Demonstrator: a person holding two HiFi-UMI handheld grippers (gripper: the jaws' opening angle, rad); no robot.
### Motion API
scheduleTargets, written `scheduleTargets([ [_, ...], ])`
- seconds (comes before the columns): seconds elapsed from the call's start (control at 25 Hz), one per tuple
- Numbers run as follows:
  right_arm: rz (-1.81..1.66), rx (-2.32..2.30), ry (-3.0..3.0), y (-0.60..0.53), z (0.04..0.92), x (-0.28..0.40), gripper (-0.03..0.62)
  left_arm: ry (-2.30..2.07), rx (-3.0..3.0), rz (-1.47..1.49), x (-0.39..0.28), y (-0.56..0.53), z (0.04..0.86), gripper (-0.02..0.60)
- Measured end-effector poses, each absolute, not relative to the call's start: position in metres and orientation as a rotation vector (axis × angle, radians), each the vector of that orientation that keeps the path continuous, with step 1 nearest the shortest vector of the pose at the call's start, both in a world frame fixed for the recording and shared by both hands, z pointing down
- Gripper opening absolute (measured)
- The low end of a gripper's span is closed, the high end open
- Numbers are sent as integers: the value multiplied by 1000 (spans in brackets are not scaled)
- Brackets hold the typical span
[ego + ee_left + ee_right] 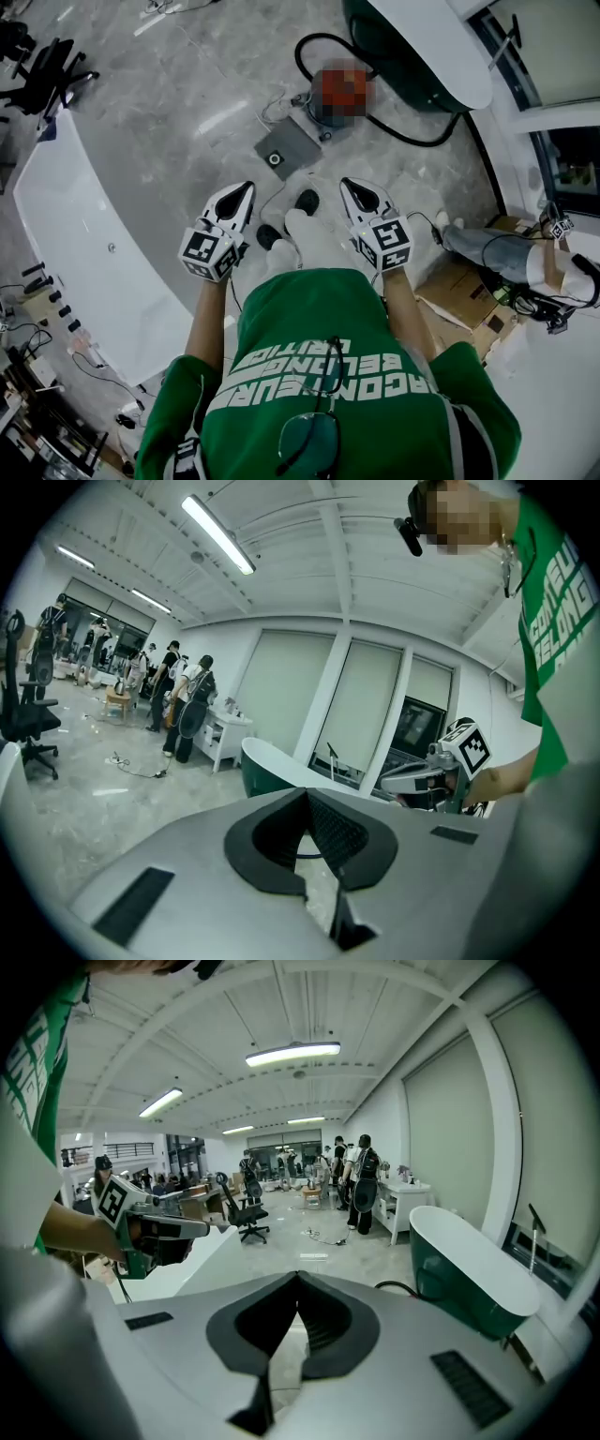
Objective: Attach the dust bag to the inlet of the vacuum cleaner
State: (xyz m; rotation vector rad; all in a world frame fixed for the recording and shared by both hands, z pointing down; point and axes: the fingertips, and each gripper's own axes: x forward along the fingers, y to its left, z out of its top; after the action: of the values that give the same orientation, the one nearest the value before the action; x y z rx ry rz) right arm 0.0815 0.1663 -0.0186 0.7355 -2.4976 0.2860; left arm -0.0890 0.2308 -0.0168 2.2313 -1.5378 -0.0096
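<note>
Dust bag, a grey flat square with a round dark-ringed hole near one corner, lies on the pale stone floor, just beside the vacuum cleaner and apart from both grippers. A black hose curves away from the vacuum cleaner along the foot of a dark green bathtub with a white rim.

Nearer the person, the left gripper and the right gripper hang side by side above the floor, both pointing toward the bag. In each gripper view the black jaw tips meet, with only floor showing through the slit behind them, so neither has hold of anything.

A white curved counter lies to the left, and flattened cardboard to the right.
</note>
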Motion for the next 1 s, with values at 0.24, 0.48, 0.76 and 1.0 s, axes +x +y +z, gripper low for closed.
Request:
scheduleTargets([
  [0.24,316,791,-2511,128,-6,80,8,-1499,2276,37,-87,192,-12,5],
  [0.48,368,931,-2533,66,-13,95,8,-1399,2371,100,-69,120,-29,5],
  [0.76,410,1056,-2536,19,-18,133,8,-1271,2510,163,-19,49,-48,5],
  [1.0,428,1119,-2517,-4,-6,170,8,-1181,2570,216,17,14,-39,5],
])
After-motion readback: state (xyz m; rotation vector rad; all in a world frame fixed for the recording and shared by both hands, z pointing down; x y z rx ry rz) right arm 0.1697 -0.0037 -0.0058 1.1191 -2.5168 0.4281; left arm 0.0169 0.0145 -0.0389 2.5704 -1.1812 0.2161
